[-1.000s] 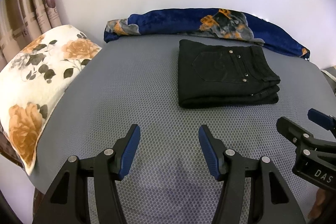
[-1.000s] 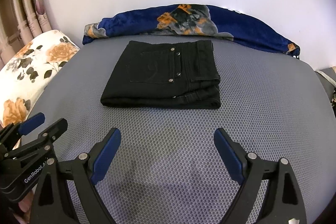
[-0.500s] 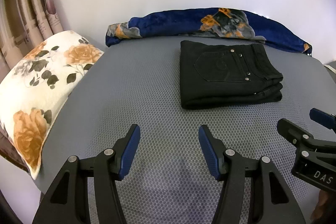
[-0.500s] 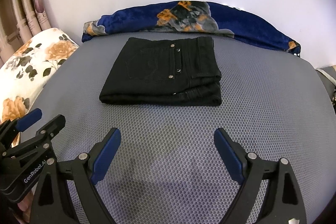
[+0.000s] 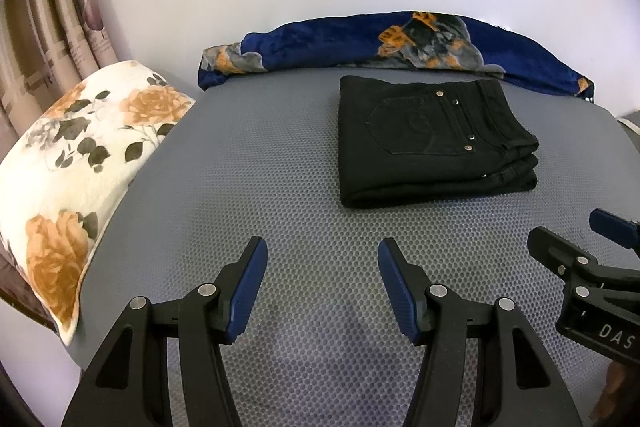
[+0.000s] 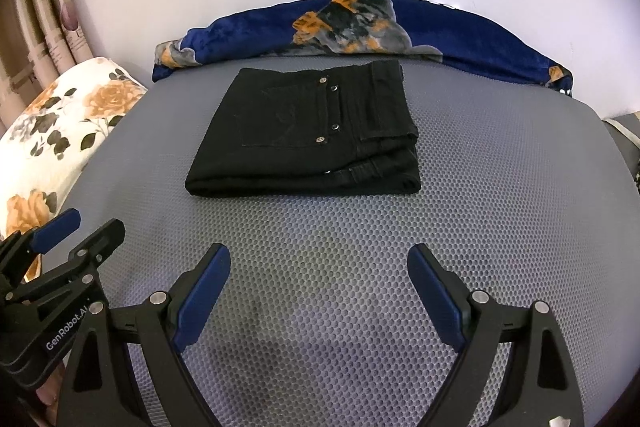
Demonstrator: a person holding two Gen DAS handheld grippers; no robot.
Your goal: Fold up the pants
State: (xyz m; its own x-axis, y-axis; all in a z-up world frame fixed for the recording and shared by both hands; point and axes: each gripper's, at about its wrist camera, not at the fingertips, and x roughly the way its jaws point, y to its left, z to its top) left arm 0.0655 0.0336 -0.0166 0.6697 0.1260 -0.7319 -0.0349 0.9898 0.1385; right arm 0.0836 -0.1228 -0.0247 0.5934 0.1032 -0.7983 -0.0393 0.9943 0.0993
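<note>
Black pants (image 5: 432, 139) (image 6: 308, 135) lie folded into a compact rectangle on the grey mesh bed cover (image 5: 256, 187) (image 6: 500, 187), back pocket and rivets facing up. My left gripper (image 5: 322, 259) hovers open over bare cover, nearer than the pants and to their left, with nothing between its blue pads. My right gripper (image 6: 318, 263) is open wide, just in front of the pants, also holding nothing. Each gripper shows at the edge of the other's view: the right gripper (image 5: 576, 239), the left gripper (image 6: 80, 227).
A blue floral blanket (image 5: 400, 47) (image 6: 360, 31) lies rolled along the wall behind the pants. A white pillow with orange roses (image 5: 72, 167) (image 6: 60, 131) leans at the bed's left edge, with curtains (image 5: 44, 39) beyond it.
The pants sit slightly lower in both views than a second ago, a small tilt of the cameras. Both grippers keep the same opening and place.
</note>
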